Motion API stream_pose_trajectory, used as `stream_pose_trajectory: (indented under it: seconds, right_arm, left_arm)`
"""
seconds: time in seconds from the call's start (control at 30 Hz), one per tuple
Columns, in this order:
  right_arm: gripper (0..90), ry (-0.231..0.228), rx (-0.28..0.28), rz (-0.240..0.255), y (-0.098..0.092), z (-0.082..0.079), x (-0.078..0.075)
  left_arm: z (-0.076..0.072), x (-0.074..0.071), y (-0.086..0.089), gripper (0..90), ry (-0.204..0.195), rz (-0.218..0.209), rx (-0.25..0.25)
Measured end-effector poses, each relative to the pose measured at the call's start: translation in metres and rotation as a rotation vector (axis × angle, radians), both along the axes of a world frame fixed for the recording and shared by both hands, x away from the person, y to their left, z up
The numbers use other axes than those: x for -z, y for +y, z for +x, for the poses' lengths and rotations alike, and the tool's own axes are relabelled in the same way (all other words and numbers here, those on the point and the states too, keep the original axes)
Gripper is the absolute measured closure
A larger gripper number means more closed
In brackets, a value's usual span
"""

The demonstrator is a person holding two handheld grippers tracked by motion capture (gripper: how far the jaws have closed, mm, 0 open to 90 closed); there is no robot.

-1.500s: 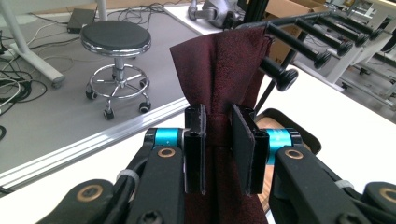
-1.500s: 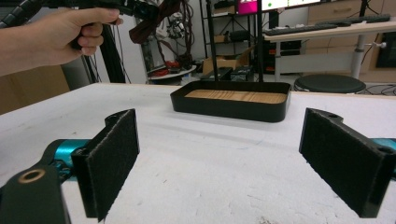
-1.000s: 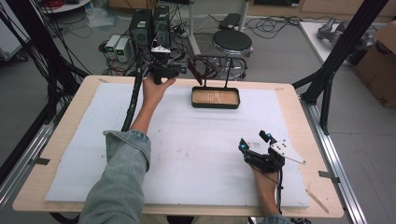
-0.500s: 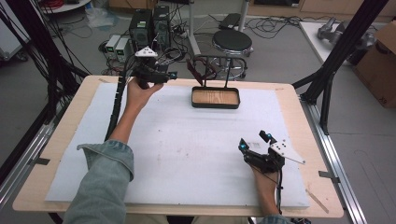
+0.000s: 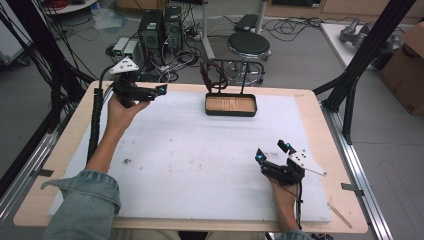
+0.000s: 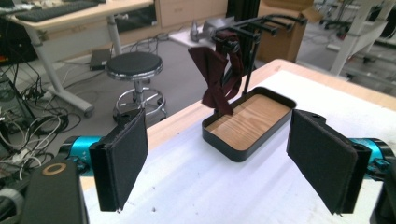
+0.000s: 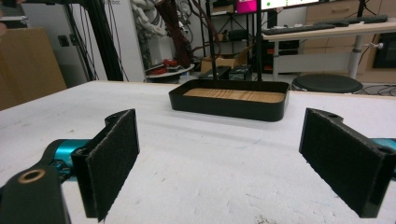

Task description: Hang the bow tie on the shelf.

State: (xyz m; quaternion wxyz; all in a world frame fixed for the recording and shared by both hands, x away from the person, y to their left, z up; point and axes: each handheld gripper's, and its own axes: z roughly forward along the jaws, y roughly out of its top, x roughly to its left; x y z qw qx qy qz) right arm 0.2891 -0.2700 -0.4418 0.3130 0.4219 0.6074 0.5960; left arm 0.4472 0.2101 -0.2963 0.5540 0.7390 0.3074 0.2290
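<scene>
A black tray (image 5: 231,112) with a wooden floor sits at the far middle of the white mat. From it rises a black rack (image 6: 261,23), and a dark red cloth (image 6: 217,74) hangs over the rack's bar. My left gripper (image 5: 159,92) is held above the table's far left corner and points right toward the tray. Its jaws have just been opening and now stand wide, with nothing between the pads (image 6: 123,163). My right gripper (image 5: 271,151) rests on the mat at the near right, open and empty, facing the tray (image 7: 229,108).
The white mat (image 5: 200,160) covers most of the wooden table. Beyond the far edge stand a round stool (image 5: 248,45), computer boxes (image 5: 160,25) and tangled cables. Black frame posts (image 5: 370,50) flank the table, and a cardboard box (image 5: 407,65) stands at the right.
My left hand has drawn leftward, away from the rack, along the far edge, and its jaws have opened. The right hand has not moved.
</scene>
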Motion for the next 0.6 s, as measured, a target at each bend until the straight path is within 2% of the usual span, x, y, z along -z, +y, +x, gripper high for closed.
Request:
stream_pose_trajectory:
  seconds: [0.1,0.13,0.17,0.2,0.27,0.3,0.37,0.5,0.53,0.6]
  right_arm:
    - [11.3,0.005,-0.001,0.003,0.0,0.0,0.0]
    - [11.3,0.005,-0.001,0.0,0.0,0.0,0.0]
    - [11.3,0.005,-0.001,0.0,0.0,0.0,0.0]
    - [11.3,0.007,-0.002,0.001,0.0,-0.001,0.0]
    - [11.3,0.007,-0.002,0.0,0.001,-0.001,0.0]
    - [11.3,0.007,-0.001,0.001,0.001,-0.001,0.0]
    - [11.2,0.006,-0.001,0.0,0.001,-0.001,0.0]
    - [11.3,0.007,0.004,-0.001,0.001,0.0,0.0]
    - [11.3,0.006,0.005,-0.002,0.001,0.0,0.0]
    - [11.3,0.007,0.006,-0.004,0.001,0.0,0.0]
  left_arm:
    - [-0.009,-0.001,0.007,19.5,-0.014,-0.008,0.0]
    - [-0.018,-0.002,0.013,19.5,-0.029,0.001,-0.003]
    - [-0.018,-0.002,0.013,19.2,-0.029,0.001,-0.003]
    - [-0.025,-0.001,0.017,19.2,-0.043,0.015,-0.012]
    - [-0.037,0.001,0.025,17.2,-0.045,0.006,-0.013]
    - [-0.037,0.001,0.025,17.0,-0.045,0.006,-0.013]
    - [-0.052,0.004,0.035,16.3,-0.052,0.002,-0.017]
    - [-0.072,0.009,0.045,16.2,-0.054,0.01,-0.016]
    - [-0.072,0.009,0.045,16.2,-0.054,0.01,-0.016]
    - [-0.087,0.014,0.049,15.7,-0.056,0.029,-0.021]
